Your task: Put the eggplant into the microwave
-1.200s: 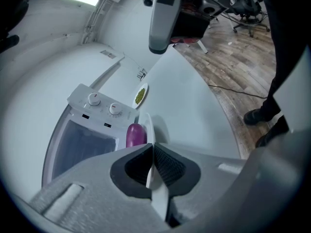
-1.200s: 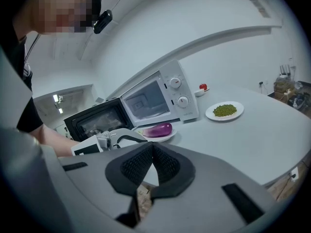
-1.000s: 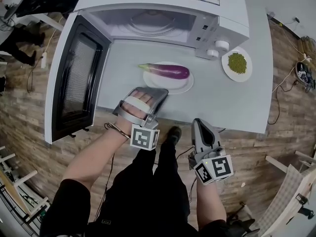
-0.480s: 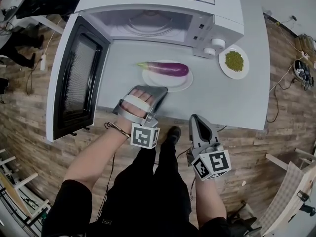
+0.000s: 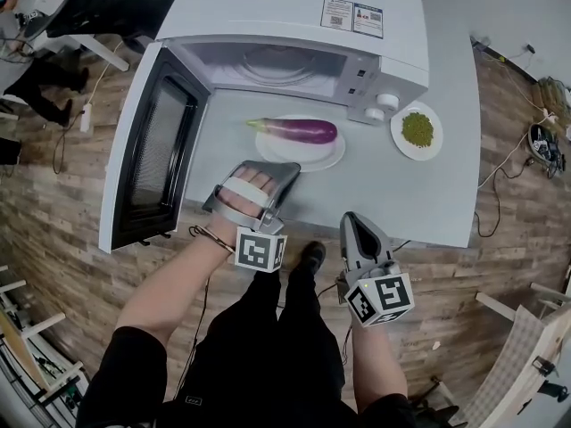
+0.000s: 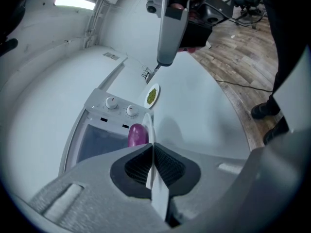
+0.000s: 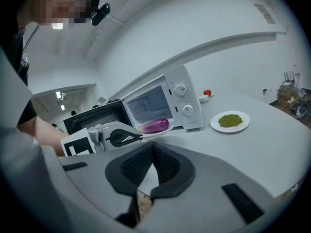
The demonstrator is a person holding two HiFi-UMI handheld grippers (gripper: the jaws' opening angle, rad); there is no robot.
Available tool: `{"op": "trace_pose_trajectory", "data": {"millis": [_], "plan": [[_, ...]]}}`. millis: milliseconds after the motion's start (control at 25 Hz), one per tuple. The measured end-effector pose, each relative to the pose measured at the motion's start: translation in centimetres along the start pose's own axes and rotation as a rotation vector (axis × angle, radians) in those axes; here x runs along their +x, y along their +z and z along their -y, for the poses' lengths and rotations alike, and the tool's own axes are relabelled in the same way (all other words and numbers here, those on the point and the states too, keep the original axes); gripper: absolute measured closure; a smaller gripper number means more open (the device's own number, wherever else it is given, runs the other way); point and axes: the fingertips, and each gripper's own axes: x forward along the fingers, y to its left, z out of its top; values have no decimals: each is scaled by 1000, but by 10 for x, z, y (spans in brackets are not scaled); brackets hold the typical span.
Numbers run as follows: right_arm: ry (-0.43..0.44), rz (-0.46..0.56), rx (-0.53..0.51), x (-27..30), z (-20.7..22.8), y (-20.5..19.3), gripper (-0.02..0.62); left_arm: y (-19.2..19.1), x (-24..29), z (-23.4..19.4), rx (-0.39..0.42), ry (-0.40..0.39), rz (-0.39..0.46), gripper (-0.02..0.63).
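A purple eggplant point(image 5: 299, 130) lies on a white plate point(image 5: 308, 158) on the grey table, just in front of the open microwave point(image 5: 285, 16). My left gripper point(image 5: 287, 169) is shut on the plate's near rim; in the left gripper view the thin white rim point(image 6: 148, 130) runs between the pads point(image 6: 136, 166), with the eggplant point(image 6: 136, 134) beyond. The right gripper view shows the same grip, the left gripper point(image 7: 140, 137) holding the plate point(image 7: 158, 133) level. My right gripper point(image 5: 355, 225) hangs off the table's front edge, shut with nothing in it.
The microwave door point(image 5: 156, 159) stands swung open to the left, and a glass turntable point(image 5: 268, 61) shows inside. A small plate of green beans point(image 5: 416, 130) sits to the right of the microwave's knobs point(image 5: 382, 107). Bare table point(image 5: 401, 194) lies right of the eggplant plate.
My left gripper has risen a little with the plate and eggplant, toward the microwave opening. The right gripper has stayed where it was.
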Motion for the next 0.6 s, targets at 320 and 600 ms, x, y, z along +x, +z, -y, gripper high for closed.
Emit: {"op": "trace_pose_trajectory", "data": {"millis": [320,600], "plan": [[42,-11,-18,12,2,13,581,-5,2,-18,1,25,-44,588],[109,-19,-63,32,3,30,581,-16,8,-39,-14,59,-114,588]]}}
